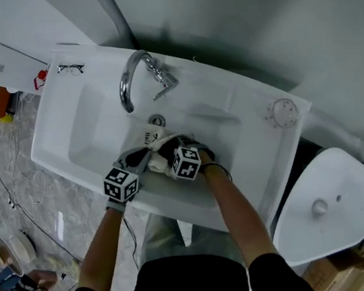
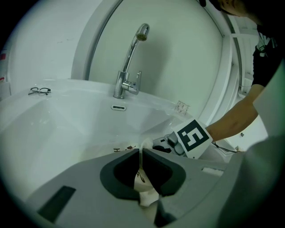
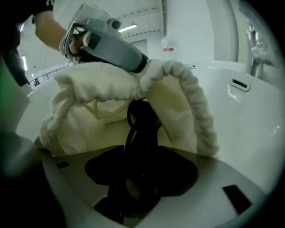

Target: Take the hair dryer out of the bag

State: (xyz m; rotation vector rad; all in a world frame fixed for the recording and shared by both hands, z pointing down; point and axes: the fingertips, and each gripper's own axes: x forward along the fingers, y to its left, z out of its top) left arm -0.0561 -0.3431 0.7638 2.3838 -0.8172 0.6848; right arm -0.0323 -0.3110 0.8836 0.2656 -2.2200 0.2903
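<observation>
A cream drawstring bag [image 1: 155, 139] lies in the white sink basin [image 1: 89, 133]. My left gripper [image 1: 144, 160] is shut on a fold of the bag's cloth [image 2: 144, 189], which shows squeezed between its dark pads. In the right gripper view it holds up the bag's gathered rim [image 3: 111, 82], so the mouth gapes. Inside the mouth sits something black with a looped cord [image 3: 141, 118], the hair dryer as far as I can tell. My right gripper [image 3: 140, 171] stands at the mouth with its jaws wide apart and the black cord running between them. Its marker cube [image 2: 192, 137] shows in the left gripper view.
A chrome faucet [image 1: 134, 73] arches over the basin's far side, above the drain [image 1: 156, 120]. A pair of glasses [image 1: 71, 69] rests on the sink's back left rim. A white toilet [image 1: 325, 203] stands to the right. Cables and clutter lie on the floor at left.
</observation>
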